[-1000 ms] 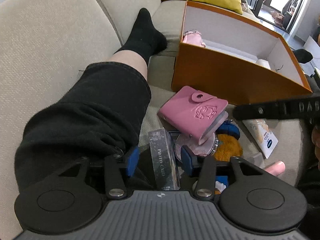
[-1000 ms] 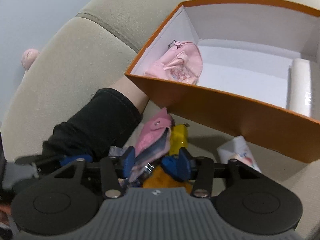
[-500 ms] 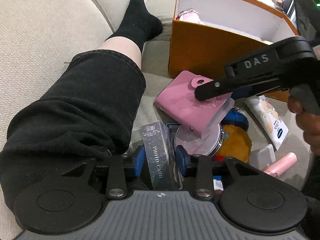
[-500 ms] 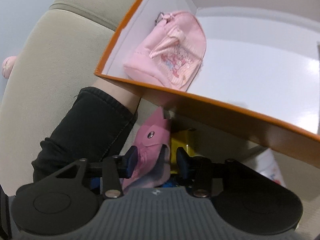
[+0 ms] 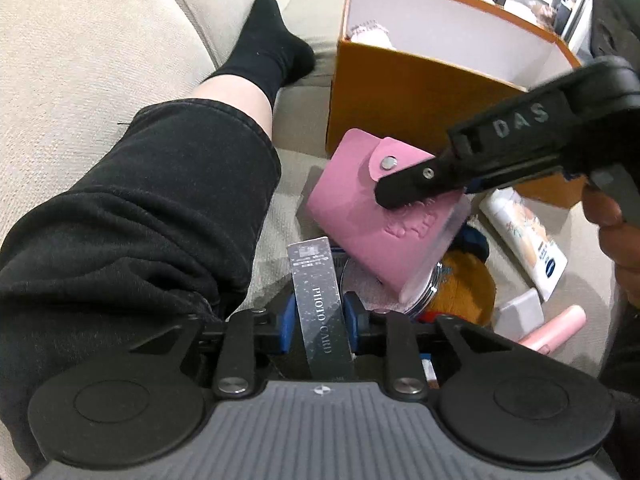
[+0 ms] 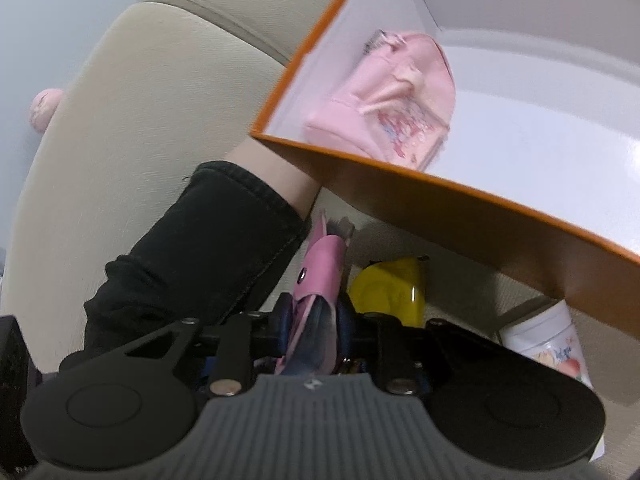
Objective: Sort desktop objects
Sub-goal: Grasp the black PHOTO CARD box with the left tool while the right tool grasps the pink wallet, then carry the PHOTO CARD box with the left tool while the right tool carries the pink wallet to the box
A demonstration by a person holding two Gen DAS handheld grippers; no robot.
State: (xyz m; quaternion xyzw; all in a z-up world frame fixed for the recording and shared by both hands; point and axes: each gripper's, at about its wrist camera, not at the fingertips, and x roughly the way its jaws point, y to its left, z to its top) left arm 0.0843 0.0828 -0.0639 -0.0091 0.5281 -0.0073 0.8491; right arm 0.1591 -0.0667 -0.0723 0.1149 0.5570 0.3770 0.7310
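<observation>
My left gripper point(image 5: 318, 320) is shut on a silvery "PHOTO CARD" box point(image 5: 320, 304), held upright over the pile. My right gripper point(image 6: 314, 320) is shut on a pink snap-button card holder point(image 6: 322, 268); in the left wrist view the card holder point(image 5: 360, 204) is lifted off the pile, with the right gripper's black finger point(image 5: 416, 184) across it. The orange box point(image 6: 460, 208) with a white inside stands just beyond. A pink pouch point(image 6: 396, 108) lies in its near left corner.
A person's leg in black trousers point(image 5: 152, 208) and a black sock point(image 5: 264, 52) lies on the beige sofa at left. On the seat lie a round mirror point(image 5: 380, 292), an orange plush toy point(image 5: 464, 292), a white tube point(image 5: 528, 240), a pink stick point(image 5: 556, 328) and a yellow object point(image 6: 388, 292).
Both grippers have closed: the left on the photo card box, the right on the pink card holder. The right gripper has lifted the card holder toward the orange box.
</observation>
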